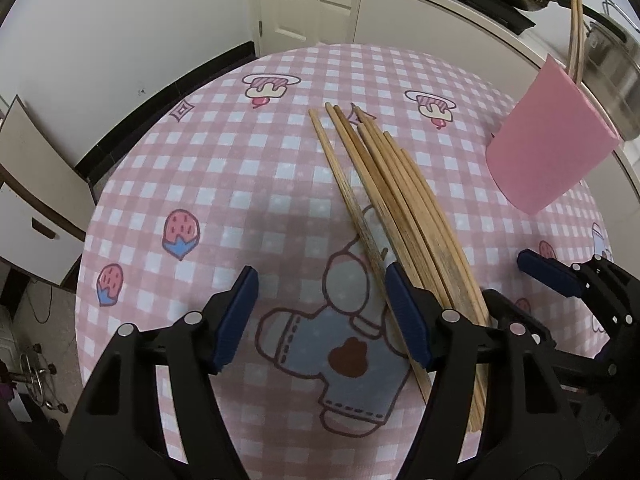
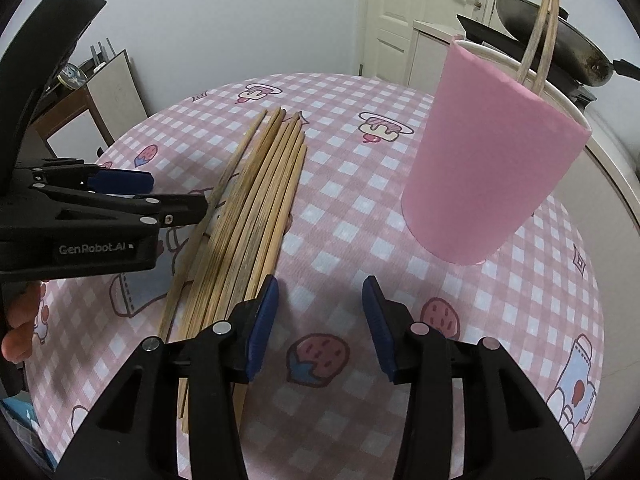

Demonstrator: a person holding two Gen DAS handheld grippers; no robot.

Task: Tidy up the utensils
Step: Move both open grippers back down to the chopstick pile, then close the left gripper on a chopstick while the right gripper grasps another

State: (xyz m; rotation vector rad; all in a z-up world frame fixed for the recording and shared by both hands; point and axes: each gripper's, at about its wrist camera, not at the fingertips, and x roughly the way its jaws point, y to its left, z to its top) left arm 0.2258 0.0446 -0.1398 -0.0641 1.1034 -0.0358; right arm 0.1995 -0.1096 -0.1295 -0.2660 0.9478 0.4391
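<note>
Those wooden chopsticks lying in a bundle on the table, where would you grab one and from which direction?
Probably the loose chopstick on the bundle's left edge in the right wrist view, which lies slightly apart from the rest. Grip it around mid-length, coming from above with the fingers straddling it crosswise. It lies flat on the tablecloth, so only its sides offer a hold; the packed neighbours leave little room.

Empty right tongs (image 2: 320, 320) hover over the tablecloth (image 2: 348, 184) between chopsticks (image 2: 256, 200) and pink cup (image 2: 488, 168).
</note>
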